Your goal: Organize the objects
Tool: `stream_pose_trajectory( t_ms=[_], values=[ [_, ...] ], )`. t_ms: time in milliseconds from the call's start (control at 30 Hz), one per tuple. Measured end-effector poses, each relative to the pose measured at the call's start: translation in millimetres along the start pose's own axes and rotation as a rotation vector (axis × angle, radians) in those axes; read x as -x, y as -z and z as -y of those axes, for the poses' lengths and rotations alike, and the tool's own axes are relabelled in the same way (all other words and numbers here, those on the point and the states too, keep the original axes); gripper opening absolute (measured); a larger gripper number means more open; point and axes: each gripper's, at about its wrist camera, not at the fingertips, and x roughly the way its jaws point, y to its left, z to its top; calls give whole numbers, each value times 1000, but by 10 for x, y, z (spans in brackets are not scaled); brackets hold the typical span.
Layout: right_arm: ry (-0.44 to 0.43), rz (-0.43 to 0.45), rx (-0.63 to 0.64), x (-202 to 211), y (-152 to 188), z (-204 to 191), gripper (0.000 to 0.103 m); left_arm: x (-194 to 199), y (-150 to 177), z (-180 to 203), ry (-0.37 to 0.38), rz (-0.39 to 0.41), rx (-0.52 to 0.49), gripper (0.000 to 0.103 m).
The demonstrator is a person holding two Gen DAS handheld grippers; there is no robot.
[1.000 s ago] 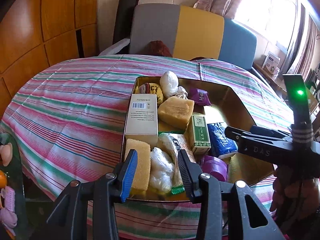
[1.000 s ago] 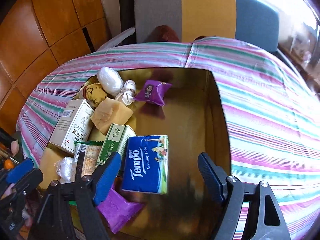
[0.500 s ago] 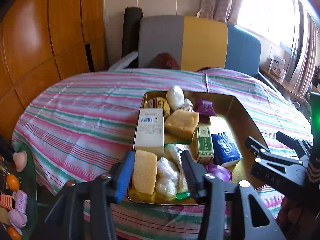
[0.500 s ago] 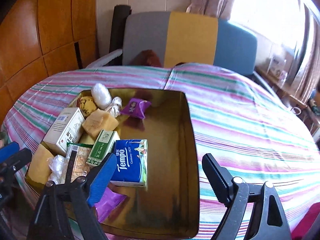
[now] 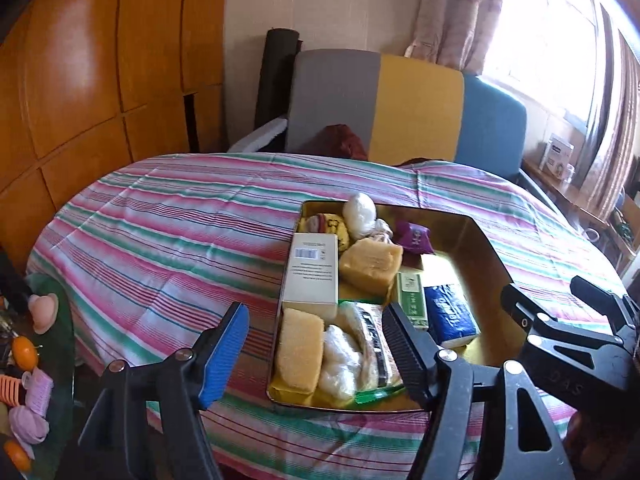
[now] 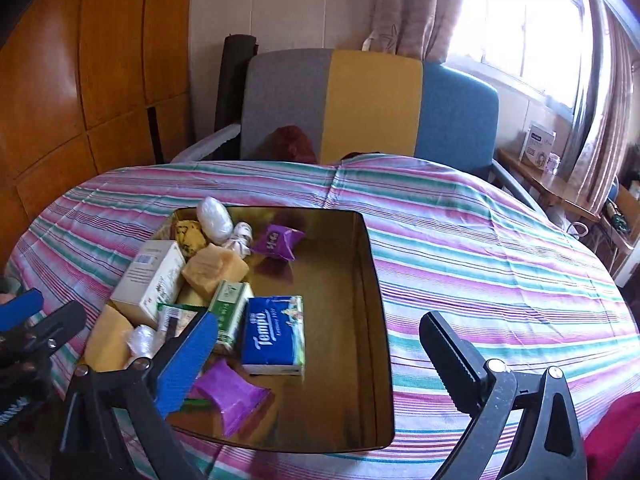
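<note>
I have both claws up over the near edge of the bench point(image 5: 168, 232), which wears a striped pink, green and white cloth. My left claw point(image 5: 316, 354) is opening, its jaws spread wide with nothing gripped; through the gap I look down on the near left end of the gold tray point(image 5: 486, 248). My right claw point(image 6: 320, 354) is opening too, jaws wide and empty, hanging above the tray's near right part point(image 6: 378, 280); in the left view it shows at the right edge point(image 5: 560, 304).

Everything I can see of the task's things sits inside the tray, crowded to its left half. Nearest me on the left lies a yellow sponge point(image 5: 299, 350), with a clear plastic bundle point(image 5: 340, 360) just beside it and a striped snack packet point(image 5: 372, 340) next to that. Behind them stands a white carton point(image 5: 312, 272), then a tan block point(image 5: 370, 264), a white wrapped ball point(image 5: 360, 214) at the far end and a purple sachet point(image 5: 414, 236) near it. A green box point(image 6: 230, 312) lies touching the blue Tempo tissue pack point(image 6: 274, 336), and a second purple sachet point(image 6: 230, 396) rests just in front of them. The tray's right half is bare gold metal
</note>
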Motion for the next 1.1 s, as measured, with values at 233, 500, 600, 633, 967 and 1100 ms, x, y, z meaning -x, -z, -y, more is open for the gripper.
stream_pose_trajectory(
  t_ms=[233, 500, 600, 633, 967, 1100],
  values=[
    [7, 15, 53, 25, -40, -189, 102, -70, 6, -67, 6, -41, 28, 64],
    [-5, 13, 74, -40, -44, -267, 102, -118, -1, -61, 11, -64, 34, 64],
    [-8, 9, 67, -56, -39, -255, 102, -132, 0, -54, 28, -74, 36, 64],
    [-8, 9, 64, -62, -36, -248, 102, -138, 1, -53, 30, -77, 38, 64],
    [-14, -23, 58, -173, -10, -239, 102, -93, -23, -23, 22, -22, 6, 54],
    [-17, -38, 54, -214, 14, -235, 102, -75, -25, -5, 15, -13, -8, 54]
  ],
)
